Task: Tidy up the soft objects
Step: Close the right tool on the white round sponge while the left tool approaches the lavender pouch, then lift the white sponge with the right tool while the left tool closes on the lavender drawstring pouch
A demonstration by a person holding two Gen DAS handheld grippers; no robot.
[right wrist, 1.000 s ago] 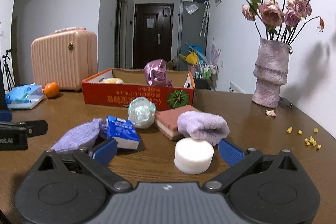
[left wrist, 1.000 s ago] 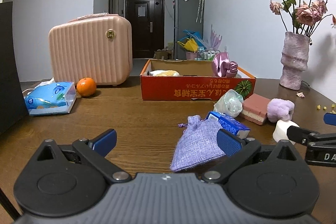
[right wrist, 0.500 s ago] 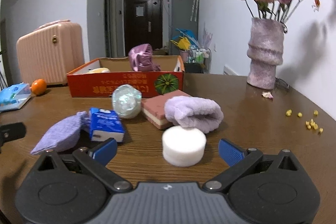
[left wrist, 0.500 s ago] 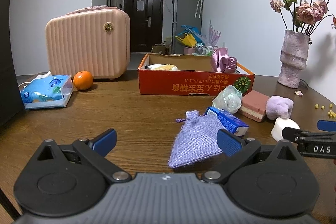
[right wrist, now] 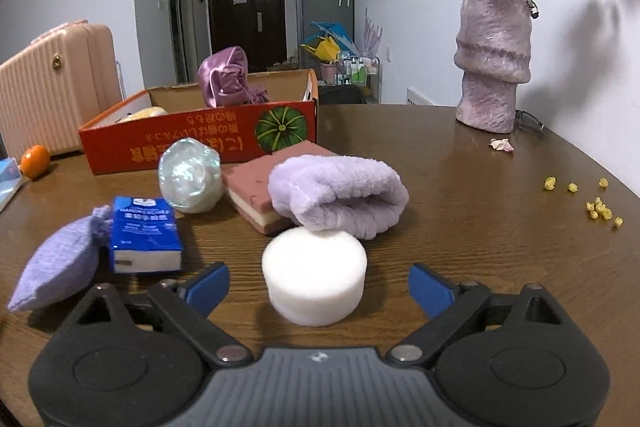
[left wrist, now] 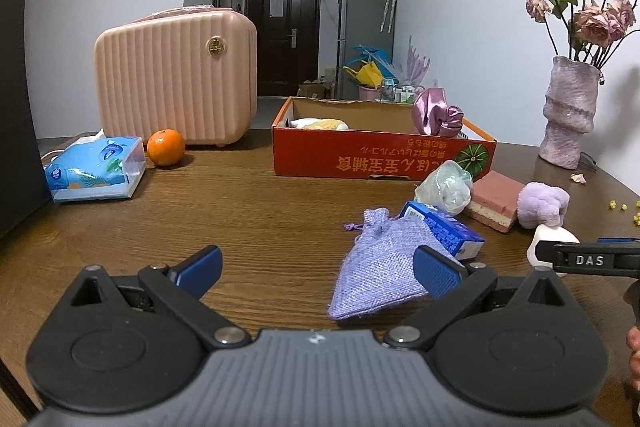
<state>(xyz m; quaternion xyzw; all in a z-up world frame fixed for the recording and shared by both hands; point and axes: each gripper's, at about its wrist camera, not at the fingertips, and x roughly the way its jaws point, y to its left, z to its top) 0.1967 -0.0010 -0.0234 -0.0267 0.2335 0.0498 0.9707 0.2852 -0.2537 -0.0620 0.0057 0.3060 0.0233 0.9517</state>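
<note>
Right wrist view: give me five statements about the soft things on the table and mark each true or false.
1. The white round sponge lies between the right gripper's fingers, whose jaws are closing but not yet touching it. True.
2. The purple fluffy towel lies inside the orange cardboard box. False: it lies on the table, in front of the box, partly on the pink sponge block.
3. A shiny purple satin item sits in the box. True.
4. The blue tissue pack stands upright. False: it lies flat.
5. The lavender drawstring pouch is right of the white sponge. False: it is left.
</note>
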